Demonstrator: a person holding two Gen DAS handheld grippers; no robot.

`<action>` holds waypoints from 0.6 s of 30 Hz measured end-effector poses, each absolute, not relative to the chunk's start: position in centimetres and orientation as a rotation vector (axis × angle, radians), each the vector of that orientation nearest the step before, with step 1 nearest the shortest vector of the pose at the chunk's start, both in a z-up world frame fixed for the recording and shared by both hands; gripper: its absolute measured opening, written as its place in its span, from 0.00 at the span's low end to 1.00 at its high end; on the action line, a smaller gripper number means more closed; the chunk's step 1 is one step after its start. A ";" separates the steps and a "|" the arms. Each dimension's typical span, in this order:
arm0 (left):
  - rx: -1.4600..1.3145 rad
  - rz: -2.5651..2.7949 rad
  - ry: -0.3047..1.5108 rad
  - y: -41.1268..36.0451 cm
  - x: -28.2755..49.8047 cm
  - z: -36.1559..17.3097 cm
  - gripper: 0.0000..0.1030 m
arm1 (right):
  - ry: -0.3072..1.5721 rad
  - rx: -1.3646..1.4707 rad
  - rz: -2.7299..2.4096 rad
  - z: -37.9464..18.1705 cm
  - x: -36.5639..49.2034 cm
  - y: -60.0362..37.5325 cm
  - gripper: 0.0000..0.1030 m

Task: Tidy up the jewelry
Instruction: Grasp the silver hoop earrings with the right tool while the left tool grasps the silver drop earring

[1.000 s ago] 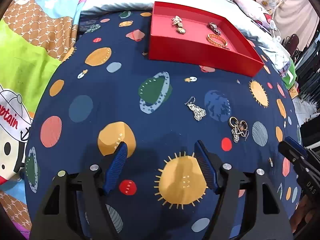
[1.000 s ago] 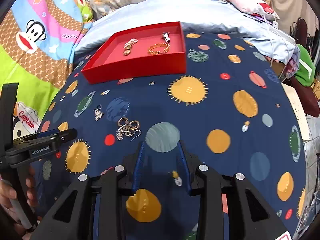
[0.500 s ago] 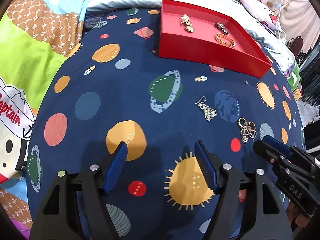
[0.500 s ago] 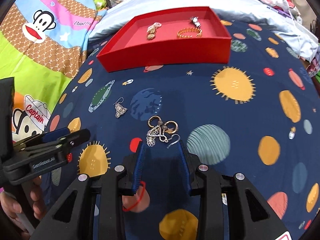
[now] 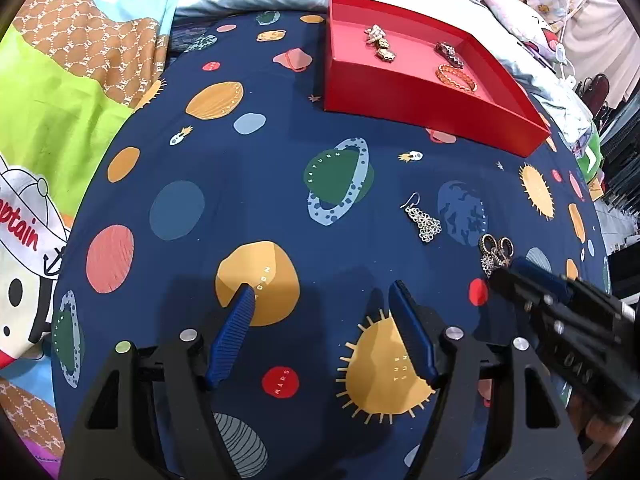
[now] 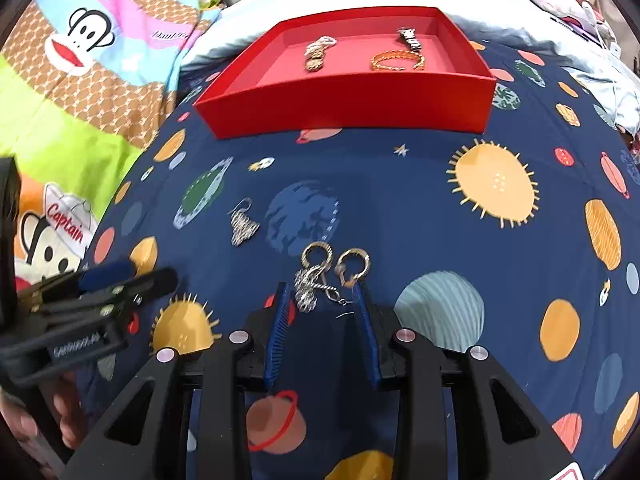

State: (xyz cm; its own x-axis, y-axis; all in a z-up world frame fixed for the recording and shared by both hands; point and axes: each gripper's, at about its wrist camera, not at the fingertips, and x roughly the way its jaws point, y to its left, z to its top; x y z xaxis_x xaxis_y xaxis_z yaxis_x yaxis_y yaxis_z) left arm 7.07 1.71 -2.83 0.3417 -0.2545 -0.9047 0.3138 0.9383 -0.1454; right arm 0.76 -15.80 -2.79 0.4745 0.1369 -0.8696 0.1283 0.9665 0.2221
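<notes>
Right gripper [image 6: 320,294] open, straddling tangled earrings [image 6: 328,276]: light, floppy, snaggy; pinch the knotted middle. Left gripper [image 5: 324,294] open, idle.

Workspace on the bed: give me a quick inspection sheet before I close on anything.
Surface: navy planet-print bedspread, soft.
Job's things: red tray holds three pieces, among them a gold bracelet; silver earring and tangled hoop cluster lie loose on the spread.
Clutter: nothing seen.
Grippers: right claw open, fingers either side of the cluster's near end; left claw open, empty.
Cables: white cord at far right.
Surroundings: cartoon quilt, pillows.
</notes>
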 end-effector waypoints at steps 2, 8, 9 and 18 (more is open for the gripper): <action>0.056 -0.371 1.168 1.6 7.1 -2.9 0.66 | 1.081 0.266 0.012 -2.8 0.5 -15.5 0.30; 0.065 -0.382 1.165 1.2 7.1 -2.7 0.66 | 1.084 0.276 -0.008 -3.1 0.6 -16.2 0.07; 0.065 -0.381 1.165 1.2 7.1 -2.7 0.66 | 1.086 0.279 -0.011 -3.1 0.7 -16.4 0.03; 0.052 -0.396 1.170 0.9 7.5 -2.7 0.66 | 1.084 0.283 -0.015 -2.9 0.0 -16.7 0.03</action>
